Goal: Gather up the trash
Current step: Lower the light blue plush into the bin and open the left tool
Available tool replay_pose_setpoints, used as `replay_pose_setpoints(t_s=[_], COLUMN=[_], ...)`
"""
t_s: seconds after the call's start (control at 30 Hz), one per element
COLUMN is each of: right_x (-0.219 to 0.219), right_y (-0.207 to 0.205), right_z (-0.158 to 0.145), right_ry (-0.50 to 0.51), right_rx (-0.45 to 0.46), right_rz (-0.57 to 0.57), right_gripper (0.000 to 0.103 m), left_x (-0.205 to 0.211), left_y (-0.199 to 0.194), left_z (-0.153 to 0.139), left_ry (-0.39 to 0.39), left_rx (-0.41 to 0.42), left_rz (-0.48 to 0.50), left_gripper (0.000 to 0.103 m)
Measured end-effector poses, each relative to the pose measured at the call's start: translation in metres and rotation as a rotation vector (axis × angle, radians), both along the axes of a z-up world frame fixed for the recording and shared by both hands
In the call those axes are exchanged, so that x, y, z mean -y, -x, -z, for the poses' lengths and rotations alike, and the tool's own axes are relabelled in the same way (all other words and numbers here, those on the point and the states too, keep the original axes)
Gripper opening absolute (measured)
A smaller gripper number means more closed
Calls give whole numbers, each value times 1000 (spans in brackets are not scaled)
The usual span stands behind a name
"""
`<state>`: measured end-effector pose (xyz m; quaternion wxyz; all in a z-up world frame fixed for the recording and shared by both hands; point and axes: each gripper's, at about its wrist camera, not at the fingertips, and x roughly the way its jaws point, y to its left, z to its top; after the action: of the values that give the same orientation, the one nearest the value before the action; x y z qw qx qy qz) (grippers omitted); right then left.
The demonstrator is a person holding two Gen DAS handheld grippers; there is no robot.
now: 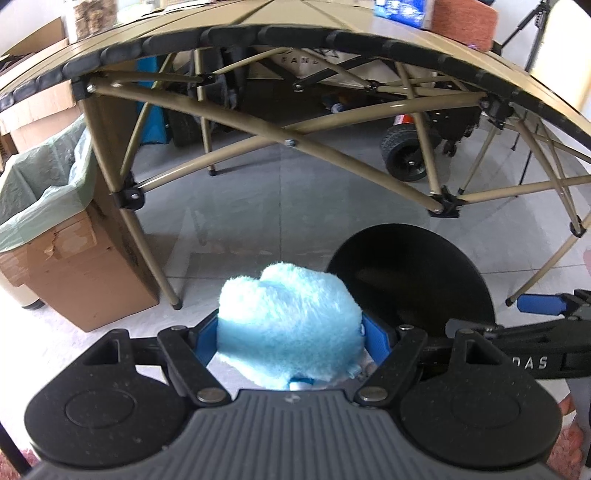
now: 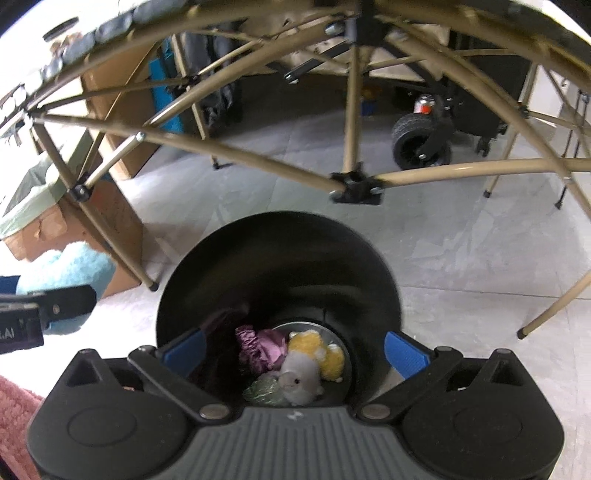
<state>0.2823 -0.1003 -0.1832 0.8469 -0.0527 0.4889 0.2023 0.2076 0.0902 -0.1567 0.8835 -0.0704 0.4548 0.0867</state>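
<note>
The left tool [image 1: 291, 339] was closed on a fluffy light-blue plush toy [image 1: 288, 325], with its blue pads [image 1: 375, 341] pressing into the fur on both sides. It held the toy above the grey tiled floor [image 1: 258, 221], just to the left of a round black bin [image 1: 410, 280]. The right tool [image 2: 293, 349] stood wide open with nothing between its fingers, and it hung directly over the mouth of the bin [image 2: 277, 266]. At the bottom of the bin lay a crumpled purple wrapper [image 2: 258, 347], a yellow plush toy [image 2: 317, 350], a small white plush toy [image 2: 299, 380] and a greenish crumpled bag [image 2: 264, 393], all close together and touching. Behind the bin stood a folding desk [image 1: 295, 33] with tan crossed legs. To the left of it was a cardboard box [image 1: 74, 266] lined with a pale green bag [image 1: 44, 184]. A black wheel [image 1: 404, 157] was visible under the desk, far behind
</note>
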Motion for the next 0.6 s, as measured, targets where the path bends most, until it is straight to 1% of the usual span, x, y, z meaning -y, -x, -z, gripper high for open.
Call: replay_pose_setpoints(t_s=[0.23,0.6], right_x=[23,67], right_y=[1,0], right_z=[-14,-31], right_ry=[-10,-26], right_rx=[40,94], right_rz=[57,167], right_gripper=[103,103], left_x=[22,61], left_y=[-2,-20], left_z=[-5,2], left_ry=[4,-13], left_rx=[16,-5], left_rz=[56,117], left_gripper=[77,77])
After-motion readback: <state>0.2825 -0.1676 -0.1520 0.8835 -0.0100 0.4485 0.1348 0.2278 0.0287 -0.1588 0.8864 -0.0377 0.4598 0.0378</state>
